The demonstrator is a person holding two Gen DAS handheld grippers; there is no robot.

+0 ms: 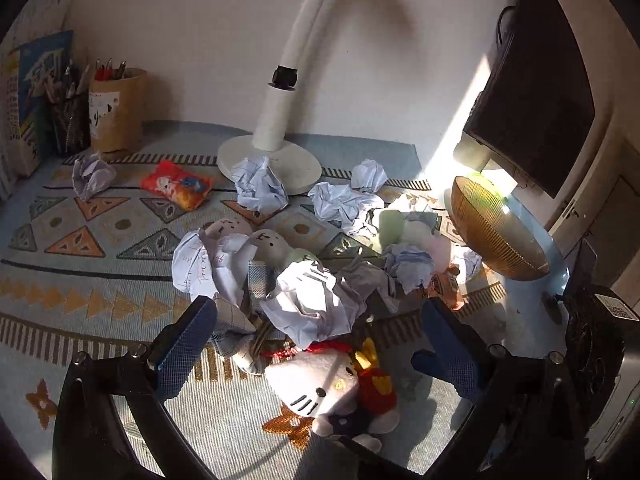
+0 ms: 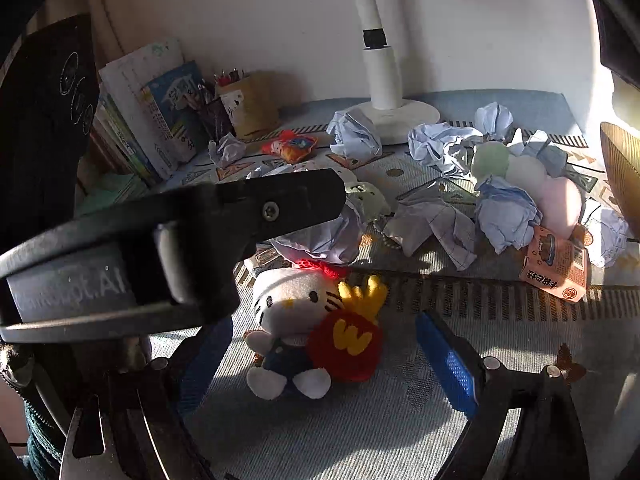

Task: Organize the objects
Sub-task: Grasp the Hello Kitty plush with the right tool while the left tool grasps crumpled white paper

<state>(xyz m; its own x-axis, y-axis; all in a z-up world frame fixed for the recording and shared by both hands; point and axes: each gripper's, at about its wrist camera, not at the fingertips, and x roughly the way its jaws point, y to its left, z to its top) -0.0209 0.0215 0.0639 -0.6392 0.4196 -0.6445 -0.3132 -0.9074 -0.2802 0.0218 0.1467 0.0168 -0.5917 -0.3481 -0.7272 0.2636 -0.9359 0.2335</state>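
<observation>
A white cat plush with a red fries pouch (image 1: 332,384) lies on the patterned mat, also in the right wrist view (image 2: 312,328). My left gripper (image 1: 316,320) is open above it, straddling a crumpled white paper ball (image 1: 316,300). My right gripper (image 2: 324,344) is open around the cat plush, low over the mat. The left gripper's black body (image 2: 180,240) crosses the right wrist view at left. Several crumpled paper balls (image 2: 504,216), pale plush toys (image 1: 264,240) and a pastel plush (image 2: 532,184) lie scattered behind.
A white lamp base (image 1: 272,160) stands at the back by the wall. A brown pen holder (image 1: 118,112) and books (image 2: 152,112) are at back left. A wicker bowl (image 1: 496,228) sits at right. A red snack bag (image 1: 176,184) and a pink packet (image 2: 556,264) lie on the mat.
</observation>
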